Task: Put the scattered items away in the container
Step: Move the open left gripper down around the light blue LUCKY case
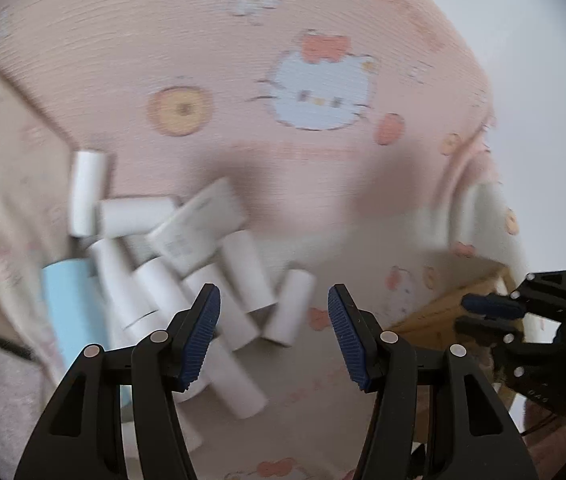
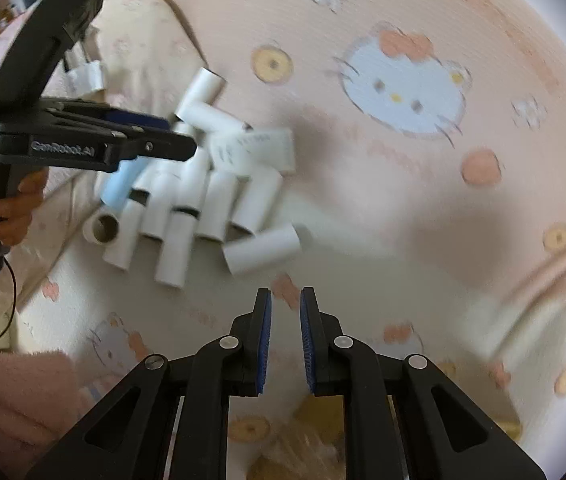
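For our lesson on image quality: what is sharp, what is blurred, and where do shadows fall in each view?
Left wrist view: the left gripper is sharp, the white tubes and pink cloth are motion-smeared, and soft shadows cross the cloth mid-frame. Right wrist view: milder blur, the right gripper is crisp, and fisheye vignetting darkens the corners.

— From my station, the pink cloth [image 2: 363, 208] looks like a woven, finely ribbed fabric, matt, with printed cartoon cats.

— Agreed. The white tubes [image 2: 207, 196] look like matt paper or card; one light blue tube [image 2: 117, 184] seems smoother.

— My left gripper [image 1: 274, 304] is matt black plastic, its pads ridged blue rubber, with dull metal rivets.

— Same finish on the right gripper [image 2: 285, 304]. The sleeve [image 2: 15, 392] looks fuzzy pink fleece.
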Available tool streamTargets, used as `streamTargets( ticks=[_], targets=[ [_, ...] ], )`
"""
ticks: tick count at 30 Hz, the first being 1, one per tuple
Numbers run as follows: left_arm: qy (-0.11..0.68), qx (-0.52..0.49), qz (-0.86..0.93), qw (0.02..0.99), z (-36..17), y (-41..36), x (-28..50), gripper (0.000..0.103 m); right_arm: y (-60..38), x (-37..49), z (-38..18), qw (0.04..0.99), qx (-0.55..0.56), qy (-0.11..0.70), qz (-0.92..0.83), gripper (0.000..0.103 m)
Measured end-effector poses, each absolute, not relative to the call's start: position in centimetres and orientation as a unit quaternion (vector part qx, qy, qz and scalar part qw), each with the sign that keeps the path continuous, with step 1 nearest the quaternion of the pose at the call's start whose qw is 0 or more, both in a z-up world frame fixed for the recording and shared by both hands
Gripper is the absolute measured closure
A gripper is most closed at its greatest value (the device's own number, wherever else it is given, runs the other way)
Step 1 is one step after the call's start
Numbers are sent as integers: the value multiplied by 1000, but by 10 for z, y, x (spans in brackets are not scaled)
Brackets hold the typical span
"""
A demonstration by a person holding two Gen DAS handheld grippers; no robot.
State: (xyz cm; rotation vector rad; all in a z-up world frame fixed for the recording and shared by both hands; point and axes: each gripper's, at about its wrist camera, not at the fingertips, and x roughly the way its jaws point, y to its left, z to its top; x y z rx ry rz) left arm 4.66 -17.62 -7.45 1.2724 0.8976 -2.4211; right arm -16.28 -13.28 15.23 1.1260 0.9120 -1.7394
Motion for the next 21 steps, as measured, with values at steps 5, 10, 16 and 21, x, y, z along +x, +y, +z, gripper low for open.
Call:
streamTargets(
  ticks=[5, 10, 16, 21],
  targets=[
    [304, 450, -819, 186, -80, -194, 78, 42, -164, -150, 152, 475, 413, 373, -682, 92],
    [309, 452, -803, 235, -91, -209, 109, 42, -193, -146, 146, 523, 404, 346, -666, 92],
    [345, 461, -775, 259, -124, -227, 126, 42, -234, -144, 117, 597, 397, 307, -626, 92],
    [345, 470, -770, 258, -139, -232, 126, 42, -268, -141, 71, 607, 427, 281, -608, 92]
  ],
)
